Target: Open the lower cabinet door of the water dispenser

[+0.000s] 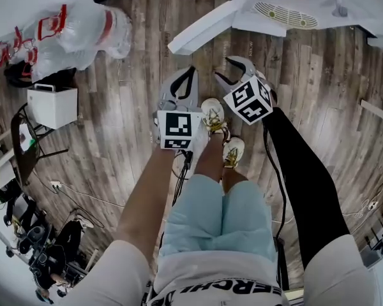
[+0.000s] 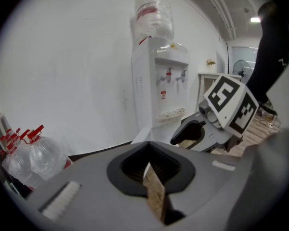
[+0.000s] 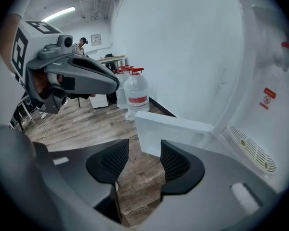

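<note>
The white water dispenser [image 1: 293,5] stands at the top right of the head view, with a bottle [image 2: 154,11] on top. Its lower cabinet door [image 1: 204,30] is swung out over the wood floor; its white panel [image 3: 171,131] shows just beyond my right jaws. My right gripper [image 1: 228,69] is open, a little short of the door's edge, with only floor between its pads [image 3: 176,162]. My left gripper [image 1: 190,74] is beside it to the left, shut with nothing in it [image 2: 149,160]. Neither gripper touches the door.
Several full water bottles [image 1: 76,30] stand on the floor to the left by the wall. A white box [image 1: 51,104] and a chair sit further left. Cables run over the floor [image 1: 76,193]. The person's feet [image 1: 214,116] are under the grippers.
</note>
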Available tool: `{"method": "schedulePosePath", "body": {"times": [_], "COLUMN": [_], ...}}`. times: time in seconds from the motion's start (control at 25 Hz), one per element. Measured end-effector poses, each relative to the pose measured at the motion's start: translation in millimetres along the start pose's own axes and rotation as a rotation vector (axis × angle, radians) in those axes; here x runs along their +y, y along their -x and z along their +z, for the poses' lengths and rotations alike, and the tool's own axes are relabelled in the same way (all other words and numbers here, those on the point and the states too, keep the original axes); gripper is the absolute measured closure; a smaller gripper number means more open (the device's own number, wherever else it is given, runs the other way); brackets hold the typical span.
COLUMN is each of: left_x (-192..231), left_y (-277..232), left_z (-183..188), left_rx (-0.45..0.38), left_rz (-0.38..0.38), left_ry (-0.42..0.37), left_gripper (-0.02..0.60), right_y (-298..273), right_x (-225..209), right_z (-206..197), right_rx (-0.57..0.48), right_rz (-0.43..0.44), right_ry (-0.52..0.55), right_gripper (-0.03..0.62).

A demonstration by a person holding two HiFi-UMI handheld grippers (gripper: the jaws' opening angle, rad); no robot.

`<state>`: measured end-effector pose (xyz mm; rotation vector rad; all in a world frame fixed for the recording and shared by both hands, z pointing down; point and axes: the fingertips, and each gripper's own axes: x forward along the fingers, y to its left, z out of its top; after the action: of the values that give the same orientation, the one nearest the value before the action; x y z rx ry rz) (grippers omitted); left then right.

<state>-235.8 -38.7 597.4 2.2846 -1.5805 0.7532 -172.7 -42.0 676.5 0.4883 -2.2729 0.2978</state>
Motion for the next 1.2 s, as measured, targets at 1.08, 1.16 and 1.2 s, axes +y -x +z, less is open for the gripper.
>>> {"method": "schedulePosePath", "body": {"times": [1.08,1.16,1.2], "left_x": [-171,-167,-164], "left_y": [140,158,166], "left_z": [129,147,157], "left_rx": [-0.143,-0.159,-0.168], "left_rz": [-0.196,-0.170,-0.155], "left_ry": [-0.109,-0.111,-0.111], "left_gripper": [0.525,0.525,0.525], "right_y": [328,361,376], "right_x": [22,24,25], "right_z": [-27,-19,-12], "right_rx": [-0.259,-0.291,-0.309], "right_rz": [-0.419,-0.462,-0.479], "right_ry": [-0.298,-0.328,-0.332], "right_gripper": [0.393,0.393,0.393]}}
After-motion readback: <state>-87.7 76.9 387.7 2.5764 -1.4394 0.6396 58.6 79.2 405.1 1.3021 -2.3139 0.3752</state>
